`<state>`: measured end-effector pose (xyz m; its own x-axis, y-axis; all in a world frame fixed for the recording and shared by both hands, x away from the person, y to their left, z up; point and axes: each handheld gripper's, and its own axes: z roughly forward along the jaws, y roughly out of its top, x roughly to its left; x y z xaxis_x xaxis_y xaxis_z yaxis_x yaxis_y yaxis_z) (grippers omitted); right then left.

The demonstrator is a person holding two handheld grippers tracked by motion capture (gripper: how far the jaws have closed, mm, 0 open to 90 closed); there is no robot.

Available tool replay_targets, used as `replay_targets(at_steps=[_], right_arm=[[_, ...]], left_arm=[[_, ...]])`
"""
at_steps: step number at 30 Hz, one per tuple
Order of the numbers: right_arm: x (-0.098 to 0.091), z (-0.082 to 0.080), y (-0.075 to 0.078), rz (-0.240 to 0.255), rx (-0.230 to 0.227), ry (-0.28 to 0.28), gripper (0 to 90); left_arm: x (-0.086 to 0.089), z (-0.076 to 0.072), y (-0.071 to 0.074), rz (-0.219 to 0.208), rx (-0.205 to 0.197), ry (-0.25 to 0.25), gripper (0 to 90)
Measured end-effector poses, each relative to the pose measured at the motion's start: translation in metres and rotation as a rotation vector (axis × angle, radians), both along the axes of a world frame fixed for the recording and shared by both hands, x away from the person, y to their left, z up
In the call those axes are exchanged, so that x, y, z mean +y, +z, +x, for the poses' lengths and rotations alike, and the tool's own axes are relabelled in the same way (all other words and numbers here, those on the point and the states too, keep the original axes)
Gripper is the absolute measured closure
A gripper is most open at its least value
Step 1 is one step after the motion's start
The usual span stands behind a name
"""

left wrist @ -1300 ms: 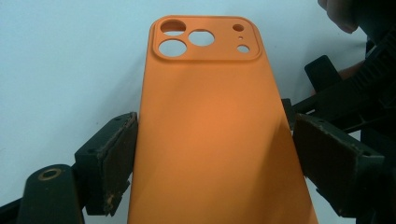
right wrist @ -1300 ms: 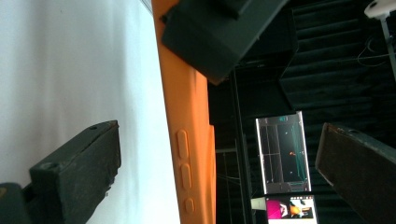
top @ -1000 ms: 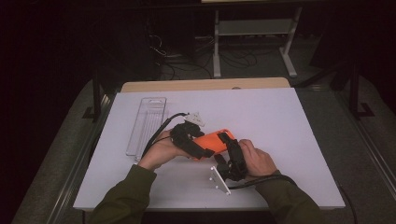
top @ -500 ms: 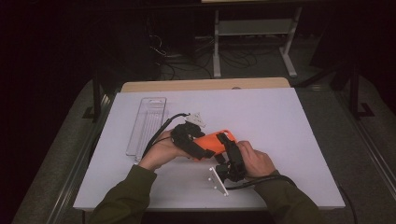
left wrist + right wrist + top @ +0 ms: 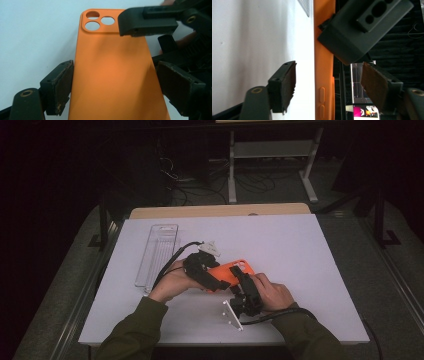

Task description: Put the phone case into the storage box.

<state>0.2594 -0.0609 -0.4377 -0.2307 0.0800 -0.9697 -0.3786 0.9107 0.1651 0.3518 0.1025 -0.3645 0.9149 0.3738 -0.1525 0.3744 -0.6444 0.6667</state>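
An orange phone case with camera cut-outs is held a little above the white table top. My left gripper comes from the left and is shut on it. In the left gripper view both pads of the left gripper press the long sides of the case. My right gripper reaches in from the near right. Its jaws have just been closing. In the right gripper view the case's edge stands between the jaws of the right gripper, and the pads stay clear of it.
A clear plastic tray lies on the left of the white table top. A wooden board lines the far edge. Beyond it a metal stand and cables sit in the dark.
Both hands and the case stay where they were. The right gripper's jaws look a little narrower around the case.
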Motion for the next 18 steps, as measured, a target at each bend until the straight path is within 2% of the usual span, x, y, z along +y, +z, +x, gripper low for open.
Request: replay_targets(at_steps=[5,9,18], right_arm=[[-0.0007,-0.0006,-0.0014,0.012,-0.017,0.0,41.9],[-0.0008,-0.0005,-0.0021,0.002,-0.004,0.0,47.8],[-0.0002,-0.0012,-0.0033,-0.012,-0.006,0.006,55.2]], left_arm=[[0.0004,0.0,0.0006,-0.001,-0.001,-0.003,16.3],[0.0005,0.0,0.0007,0.001,-0.001,-0.004,16.3],[0.0009,0.0002,0.0011,0.004,-0.002,-0.006,16.3]])
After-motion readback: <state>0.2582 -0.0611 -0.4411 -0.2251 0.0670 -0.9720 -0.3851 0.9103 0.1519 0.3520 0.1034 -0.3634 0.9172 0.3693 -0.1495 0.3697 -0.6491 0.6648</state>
